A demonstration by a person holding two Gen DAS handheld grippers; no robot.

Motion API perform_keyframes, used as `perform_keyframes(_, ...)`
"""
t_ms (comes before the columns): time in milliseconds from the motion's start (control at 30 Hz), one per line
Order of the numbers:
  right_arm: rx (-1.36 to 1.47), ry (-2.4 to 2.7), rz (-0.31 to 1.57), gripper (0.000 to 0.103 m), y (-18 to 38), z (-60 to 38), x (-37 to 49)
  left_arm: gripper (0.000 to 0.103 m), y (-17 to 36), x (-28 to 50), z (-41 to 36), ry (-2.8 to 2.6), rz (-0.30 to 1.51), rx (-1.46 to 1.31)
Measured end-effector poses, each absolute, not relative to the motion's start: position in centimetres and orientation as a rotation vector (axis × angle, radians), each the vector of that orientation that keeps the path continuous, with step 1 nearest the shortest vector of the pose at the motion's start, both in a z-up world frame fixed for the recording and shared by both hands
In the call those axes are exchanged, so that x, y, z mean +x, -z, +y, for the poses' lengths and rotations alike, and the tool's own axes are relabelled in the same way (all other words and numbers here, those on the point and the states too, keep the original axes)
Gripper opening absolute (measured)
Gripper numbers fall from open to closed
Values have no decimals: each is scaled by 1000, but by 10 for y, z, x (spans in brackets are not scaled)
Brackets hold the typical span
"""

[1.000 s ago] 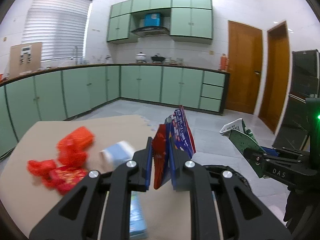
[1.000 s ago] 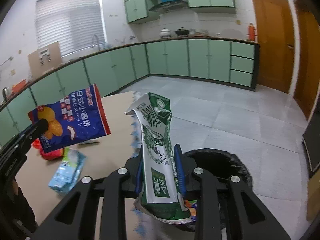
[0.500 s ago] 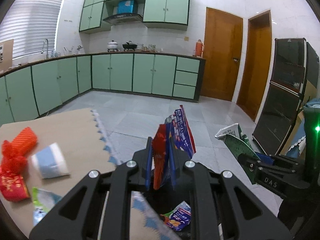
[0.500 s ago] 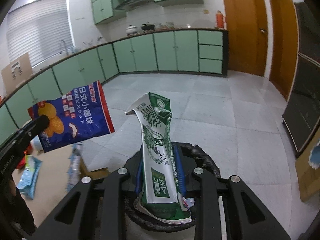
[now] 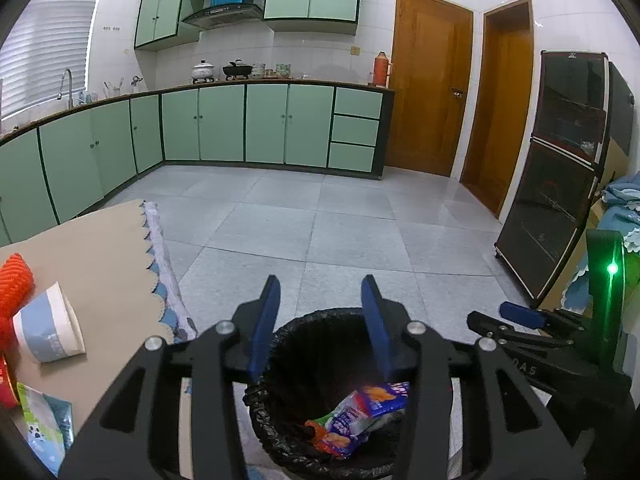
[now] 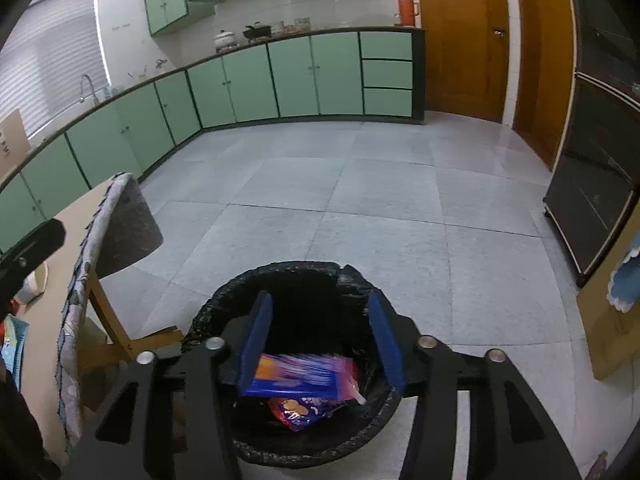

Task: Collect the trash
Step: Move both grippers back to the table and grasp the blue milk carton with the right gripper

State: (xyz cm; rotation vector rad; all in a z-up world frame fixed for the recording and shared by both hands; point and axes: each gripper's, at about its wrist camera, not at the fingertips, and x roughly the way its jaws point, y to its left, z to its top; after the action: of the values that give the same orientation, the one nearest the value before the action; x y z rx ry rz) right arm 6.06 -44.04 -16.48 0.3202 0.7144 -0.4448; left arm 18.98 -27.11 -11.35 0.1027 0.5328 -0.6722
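Both grippers hang over a black-lined trash bin (image 5: pixel 320 320) (image 6: pixel 296 272) on the floor. My left gripper (image 5: pixel 320 320) is open and empty. My right gripper (image 6: pixel 320 332) is open and empty. A blue snack bag (image 6: pixel 296 376) is blurred inside the bin, above other wrappers (image 6: pixel 296 410). In the left wrist view the wrappers (image 5: pixel 360 416) lie at the bin's bottom. On the table (image 5: pixel 100 248) lie a blue-white paper cup (image 5: pixel 48 330), red wrappers (image 5: pixel 14 280) and a light-blue packet (image 5: pixel 44 428).
The table's edge with a scalloped cloth (image 5: pixel 160 264) is just left of the bin; its wooden leg (image 6: pixel 112 320) shows. The right gripper's body (image 5: pixel 560 344) is at the right. A dark cabinet (image 5: pixel 560 184) and green kitchen cupboards (image 5: pixel 240 128) stand beyond the tiled floor.
Both grippers swung from the table to over the bin and opened. The blue-red snack bag and the green-white carton left the jaws and dropped into the bin.
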Motion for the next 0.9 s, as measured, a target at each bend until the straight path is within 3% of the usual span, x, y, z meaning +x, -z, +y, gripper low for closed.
perform_keyframes(167,325,463,675,78,156,-435,53,50,106,188,-252,645,513,80)
perform_keyframes(467,289,385,572,95,119,-375,56,61,84,183,-184,554,454,50)
perform_keyframes(633,270,300,546,97,106,-330,66,69,78,183,-132,469,448,45)
perform_keyframes(900,237,175,519,97,102,-248,84,69,80,181,-33,267,462,37)
